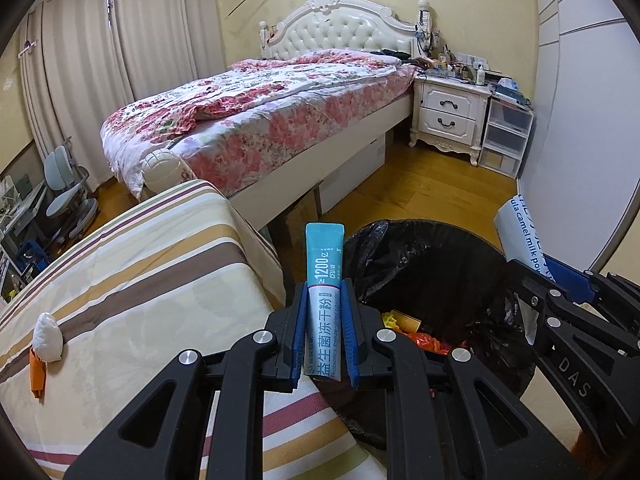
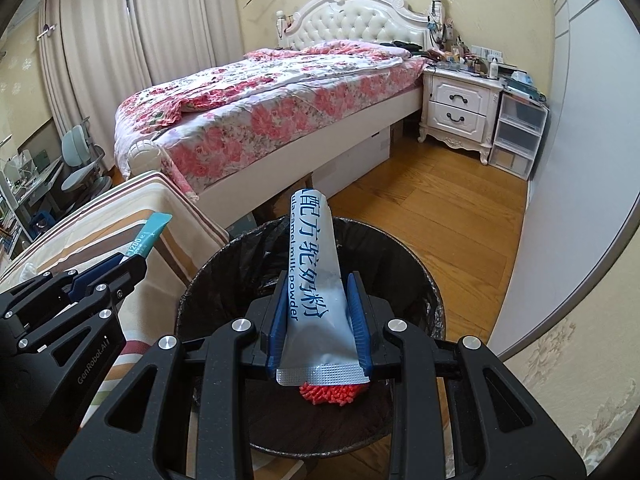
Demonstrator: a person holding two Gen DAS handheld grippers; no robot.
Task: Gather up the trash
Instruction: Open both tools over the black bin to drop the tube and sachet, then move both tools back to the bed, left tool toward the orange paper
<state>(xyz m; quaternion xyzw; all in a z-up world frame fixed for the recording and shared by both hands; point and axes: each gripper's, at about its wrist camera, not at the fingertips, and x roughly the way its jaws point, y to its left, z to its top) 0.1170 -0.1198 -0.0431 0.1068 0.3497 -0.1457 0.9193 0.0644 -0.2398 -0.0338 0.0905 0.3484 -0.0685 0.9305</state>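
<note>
Your left gripper (image 1: 325, 332) has its fingers clamped on the teal probiotics sachet (image 1: 324, 276) beside the bin (image 1: 432, 256), and your right gripper (image 2: 320, 320) pinches the camel milk powder sachet (image 2: 314, 276) directly above the bin, w/ both long ends sticking fwd, presumably so they drop in cleanly.

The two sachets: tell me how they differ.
The teal sachet is narrow, half teal and half white; the milk sachet is wider, all white with blue print. The teal one sits beside the bin, the milk one right over it. Both stand clamped in jaws.
</note>
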